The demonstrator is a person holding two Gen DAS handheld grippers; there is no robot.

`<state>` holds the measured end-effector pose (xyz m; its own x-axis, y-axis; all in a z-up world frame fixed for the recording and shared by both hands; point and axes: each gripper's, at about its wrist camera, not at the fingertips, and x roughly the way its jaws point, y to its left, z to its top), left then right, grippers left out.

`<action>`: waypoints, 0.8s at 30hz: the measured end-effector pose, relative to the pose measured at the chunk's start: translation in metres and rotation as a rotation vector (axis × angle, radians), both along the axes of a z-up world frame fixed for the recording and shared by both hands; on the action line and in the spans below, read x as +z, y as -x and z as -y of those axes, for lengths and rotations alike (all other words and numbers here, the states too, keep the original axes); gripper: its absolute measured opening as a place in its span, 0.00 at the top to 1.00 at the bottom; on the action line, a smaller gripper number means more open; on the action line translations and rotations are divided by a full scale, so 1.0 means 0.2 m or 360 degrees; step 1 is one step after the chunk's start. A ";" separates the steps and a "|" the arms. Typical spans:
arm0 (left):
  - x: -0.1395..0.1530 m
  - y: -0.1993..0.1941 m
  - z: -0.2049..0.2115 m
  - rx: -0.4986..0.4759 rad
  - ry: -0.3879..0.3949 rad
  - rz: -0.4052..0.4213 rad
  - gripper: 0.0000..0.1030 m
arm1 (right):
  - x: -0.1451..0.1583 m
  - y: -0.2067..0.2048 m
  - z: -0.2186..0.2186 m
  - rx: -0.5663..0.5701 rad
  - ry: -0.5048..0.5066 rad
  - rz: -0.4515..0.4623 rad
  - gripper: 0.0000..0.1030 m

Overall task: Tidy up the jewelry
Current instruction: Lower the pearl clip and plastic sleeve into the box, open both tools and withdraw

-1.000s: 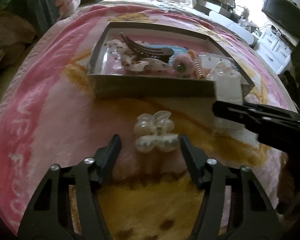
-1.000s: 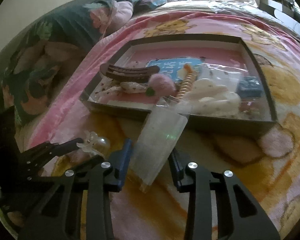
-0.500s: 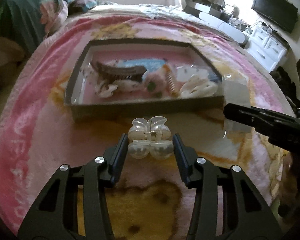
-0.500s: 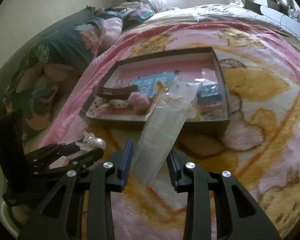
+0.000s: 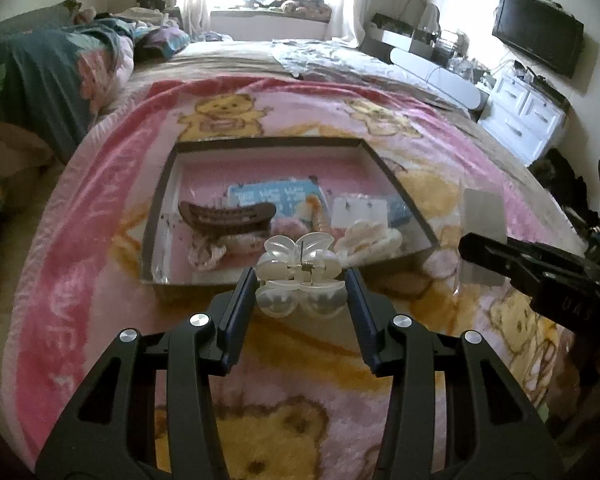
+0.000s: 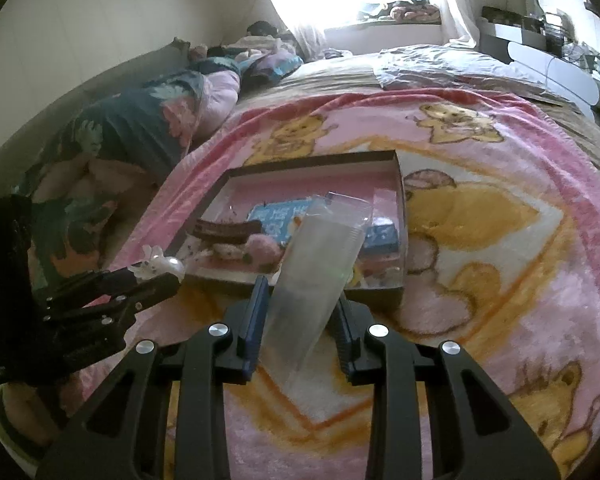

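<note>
My left gripper (image 5: 301, 280) is shut on a clear plastic hair claw clip (image 5: 300, 276) and holds it in the air above the blanket, just before the near wall of the box. The clip also shows in the right wrist view (image 6: 158, 267). My right gripper (image 6: 300, 300) is shut on a clear plastic zip bag (image 6: 316, 276), held upright; it shows at the right of the left wrist view (image 5: 482, 224). The dark shallow box (image 5: 160, 216) lies on the bed with a brown hair claw (image 5: 228, 216), a blue card (image 5: 272, 196), a pink pompom and white pieces inside.
A pink and yellow bear blanket (image 5: 100, 220) covers the bed. Pillows and bedding (image 5: 40, 80) lie at the far left. A white dresser (image 5: 524, 112) and a wall TV (image 5: 538, 44) stand at the right.
My left gripper closed on the claw clip lying on the blanket and lifted it. Both grippers rose and drew back from the box; the right still holds the bag.
</note>
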<state>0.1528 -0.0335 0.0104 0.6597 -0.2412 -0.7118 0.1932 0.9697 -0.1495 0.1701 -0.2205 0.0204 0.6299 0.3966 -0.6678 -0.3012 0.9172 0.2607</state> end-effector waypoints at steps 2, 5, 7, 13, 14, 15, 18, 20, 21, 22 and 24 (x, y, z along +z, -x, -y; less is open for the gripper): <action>0.01 -0.02 0.00 0.0004 0.0002 0.0009 0.64 | 0.02 -0.01 0.01 -0.0001 0.0001 0.0017 0.72; 0.02 -0.06 0.01 0.0014 0.0002 0.0009 0.64 | 0.05 -0.04 0.01 -0.0005 0.0010 0.0041 0.72; 0.02 -0.08 0.01 0.0020 0.0005 0.0007 0.64 | 0.07 -0.06 0.01 0.0001 0.0021 0.0051 0.72; 0.01 -0.16 -0.01 0.0051 0.0000 0.0000 0.64 | 0.14 -0.14 -0.01 0.0021 0.0050 0.0099 0.72; 0.01 -0.17 -0.02 0.0053 0.0001 -0.0001 0.64 | 0.15 -0.15 -0.01 0.0023 0.0052 0.0108 0.72; 0.01 -0.18 -0.02 0.0059 0.0004 -0.0002 0.64 | 0.16 -0.17 0.00 0.0028 0.0053 0.0114 0.72; 0.00 -0.22 -0.02 0.0071 0.0001 -0.0004 0.64 | 0.16 -0.22 -0.01 0.0044 0.0082 0.0118 0.72; -0.02 -0.26 -0.03 0.0077 -0.0002 -0.0022 0.64 | 0.14 -0.27 -0.03 0.0067 0.0107 0.0104 0.72; -0.03 -0.27 -0.03 0.0078 -0.0004 -0.0032 0.64 | 0.12 -0.30 -0.05 0.0086 0.0127 0.0085 0.72; -0.05 -0.29 -0.03 0.0083 -0.0007 -0.0045 0.64 | 0.10 -0.33 -0.06 0.0102 0.0137 0.0074 0.72; -0.09 -0.32 -0.03 0.0089 -0.0006 -0.0075 0.64 | 0.05 -0.37 -0.08 0.0123 0.0163 0.0043 0.72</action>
